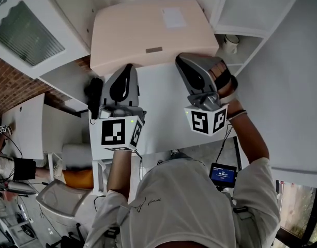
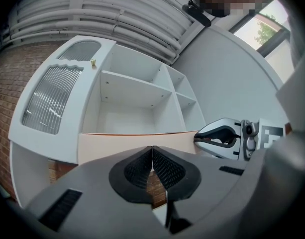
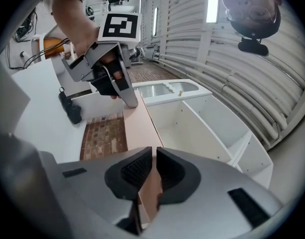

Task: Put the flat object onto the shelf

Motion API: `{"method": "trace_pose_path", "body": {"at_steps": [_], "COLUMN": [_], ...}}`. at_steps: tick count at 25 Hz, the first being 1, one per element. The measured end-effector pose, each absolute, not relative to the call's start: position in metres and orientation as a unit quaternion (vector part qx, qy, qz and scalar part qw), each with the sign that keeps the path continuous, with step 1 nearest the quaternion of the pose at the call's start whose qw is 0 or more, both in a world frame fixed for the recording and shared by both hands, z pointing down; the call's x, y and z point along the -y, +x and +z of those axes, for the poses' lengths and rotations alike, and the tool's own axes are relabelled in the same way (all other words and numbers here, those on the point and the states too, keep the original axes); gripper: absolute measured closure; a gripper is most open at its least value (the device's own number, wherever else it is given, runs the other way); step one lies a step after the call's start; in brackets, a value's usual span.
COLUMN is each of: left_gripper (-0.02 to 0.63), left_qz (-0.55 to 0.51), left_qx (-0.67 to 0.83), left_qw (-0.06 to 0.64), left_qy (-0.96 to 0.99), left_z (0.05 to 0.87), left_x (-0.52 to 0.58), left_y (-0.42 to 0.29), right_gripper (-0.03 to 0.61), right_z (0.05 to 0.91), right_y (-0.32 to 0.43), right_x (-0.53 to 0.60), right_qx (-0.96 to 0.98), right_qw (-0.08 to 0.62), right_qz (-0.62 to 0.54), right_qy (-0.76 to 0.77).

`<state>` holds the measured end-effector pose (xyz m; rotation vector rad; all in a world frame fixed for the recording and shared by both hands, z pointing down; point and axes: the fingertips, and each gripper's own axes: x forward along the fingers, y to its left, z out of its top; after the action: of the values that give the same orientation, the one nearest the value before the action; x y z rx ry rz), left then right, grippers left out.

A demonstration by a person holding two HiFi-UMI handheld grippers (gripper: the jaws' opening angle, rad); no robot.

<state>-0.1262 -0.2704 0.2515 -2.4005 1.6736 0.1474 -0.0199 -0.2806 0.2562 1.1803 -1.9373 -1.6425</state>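
board look: flat pale-peach board (image 1: 148,27), rectangular with rounded corners. Plain top face with one pale sticker (image 1: 174,17), and a small grey tab (image 1: 153,49) at the middle of the near edge. It looks thin where the right gripper view shows it almost edge-on.
board place: in front of the white shelf (image 2: 137,91), facing its open compartments and not inside any of them. The near long edge points toward the person, above the white table (image 1: 163,107). Cannot tell whether it touches the table.
right gripper: (image 3: 153,156) jaws clenched on the board's near edge, right of the tab. The peach edge runs straight in between the pads, which press on it from both sides.
left gripper: (image 2: 152,151) jaws squeezed together pad on pad, with nothing between them. The seam stands crosswise to the board's edge and the tips sit right at that edge, left of the tab. Cannot tell whether they touch it or stop just short.
spacing: both grippers are on the same long edge, with the tab between them.
shelf: door (image 2: 50,101) with ribbed glass stands open at the left. A white cup (image 1: 230,43) sits in a right-hand compartment.
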Motion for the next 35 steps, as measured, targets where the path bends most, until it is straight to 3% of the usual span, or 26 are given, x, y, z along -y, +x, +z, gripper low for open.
{"method": "trace_pose_path", "body": {"at_steps": [35], "left_gripper": [0.6], "left_qz": [0.026], "left_qx": [-0.581], "left_qw": [0.112], "left_qy": [-0.806], "left_z": [0.249], "left_x": [0.329], "left_y": [-0.148], "right_gripper": [0.537], "right_z": [0.251], "right_y": [-0.019], "right_x": [0.349], "right_qx": [0.707], "right_qw": [0.154], "right_qz": [-0.491], "right_qy": [0.485]}}
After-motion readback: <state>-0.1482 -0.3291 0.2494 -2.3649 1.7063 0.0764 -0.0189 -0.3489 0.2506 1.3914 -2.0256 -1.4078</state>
